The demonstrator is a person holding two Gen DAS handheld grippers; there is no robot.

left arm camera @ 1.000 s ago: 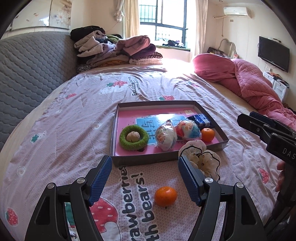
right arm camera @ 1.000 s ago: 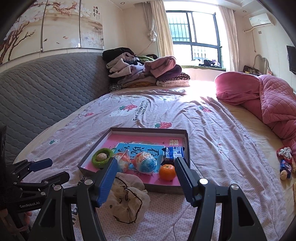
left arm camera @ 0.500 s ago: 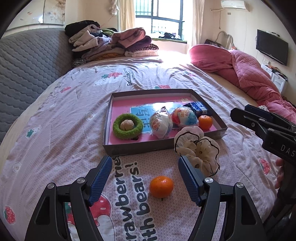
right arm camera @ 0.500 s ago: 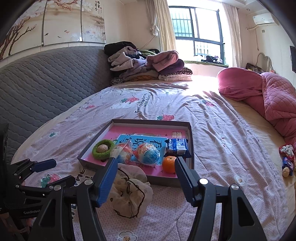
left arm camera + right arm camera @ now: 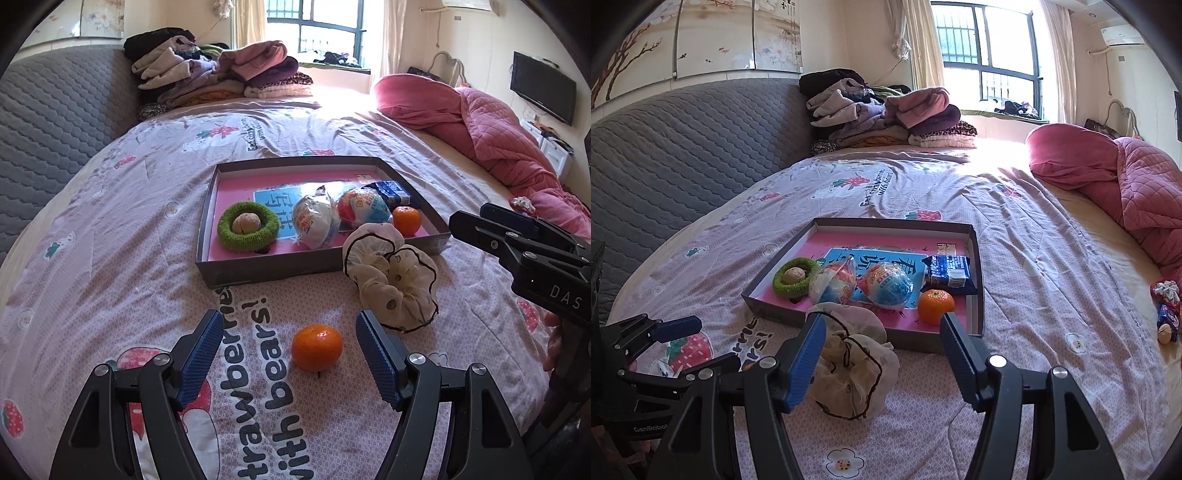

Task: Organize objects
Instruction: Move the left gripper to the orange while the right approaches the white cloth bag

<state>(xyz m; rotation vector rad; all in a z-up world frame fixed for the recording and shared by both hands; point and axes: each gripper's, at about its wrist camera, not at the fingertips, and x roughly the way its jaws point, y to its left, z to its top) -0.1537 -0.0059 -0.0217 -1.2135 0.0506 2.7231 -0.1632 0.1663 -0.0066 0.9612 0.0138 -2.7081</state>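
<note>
A grey box lid with a pink floor lies on the bed. It holds a green ring with a walnut, two wrapped toy eggs, a blue packet and an orange. A loose orange lies on the sheet between my open left gripper's fingers. A cream scrunchie lies in front of the lid. My right gripper is open and empty above the scrunchie's right side.
A pile of folded clothes sits at the head of the bed. A pink quilt lies at the right. Small wrapped items lie at the right edge. A grey padded headboard runs along the left.
My left gripper has moved forward and lower, so the loose orange now sits between its fingers. The right gripper has shifted slightly closer to the lid.
</note>
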